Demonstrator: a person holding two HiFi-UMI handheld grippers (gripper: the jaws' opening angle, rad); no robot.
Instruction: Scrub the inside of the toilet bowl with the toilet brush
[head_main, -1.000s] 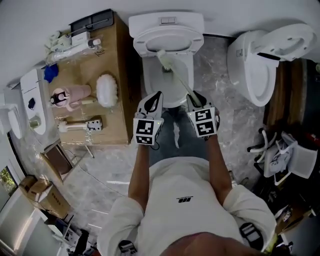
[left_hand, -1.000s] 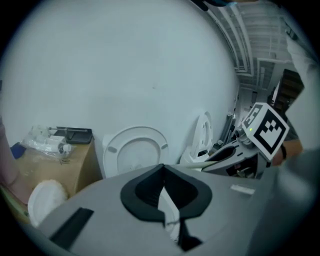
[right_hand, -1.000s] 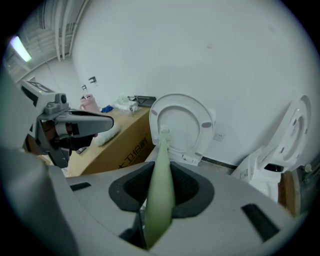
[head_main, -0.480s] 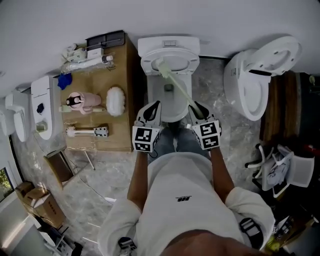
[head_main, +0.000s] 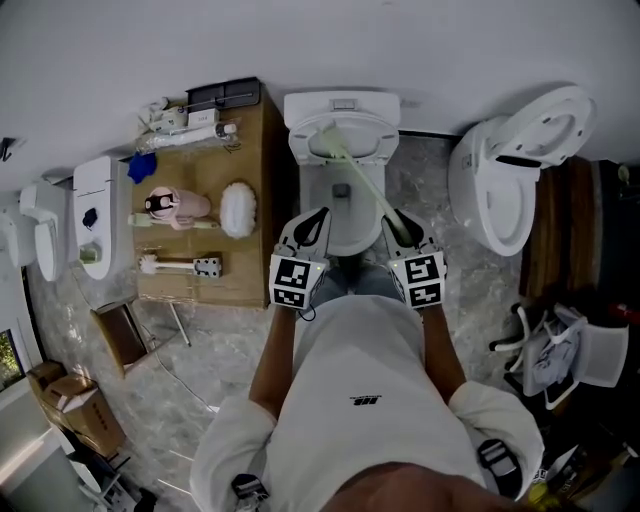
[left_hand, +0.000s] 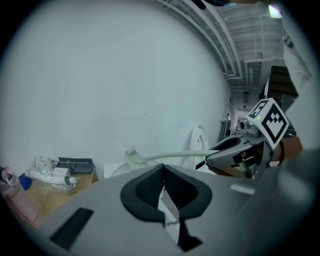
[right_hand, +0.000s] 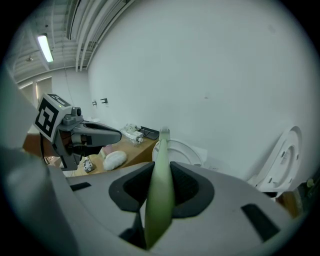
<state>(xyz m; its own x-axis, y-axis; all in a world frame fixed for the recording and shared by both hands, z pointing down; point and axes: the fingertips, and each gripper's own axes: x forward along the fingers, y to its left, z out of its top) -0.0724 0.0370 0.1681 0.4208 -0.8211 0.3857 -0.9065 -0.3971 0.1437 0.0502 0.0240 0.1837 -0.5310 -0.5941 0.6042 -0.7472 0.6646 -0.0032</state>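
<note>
A white toilet (head_main: 342, 215) stands in front of me with its lid (head_main: 340, 135) raised. My right gripper (head_main: 393, 220) is shut on the pale green handle of the toilet brush (head_main: 360, 175). The handle slants up and left, and its bristle head (head_main: 322, 130) is up by the raised lid, above the bowl. In the right gripper view the handle (right_hand: 160, 192) runs out between the jaws of the right gripper (right_hand: 161, 175) to the bristle head (right_hand: 164, 132). My left gripper (head_main: 316, 216) hangs at the bowl's front left, shut and empty. Its pads (left_hand: 150, 186) meet in the left gripper view, where the brush (left_hand: 167, 155) crosses behind.
Left of the toilet is a wooden table (head_main: 250, 270) with a pink item (head_main: 175, 207), a white fluffy thing (head_main: 238, 207) and a small brush (head_main: 180, 264). A second toilet (head_main: 500, 180) with its lid up stands to the right. White units (head_main: 95, 215) line the far left wall.
The head view has pulled back and shows more of the room. Both grippers keep their places at the bowl's front, and the brush stays slanted toward the lid.
</note>
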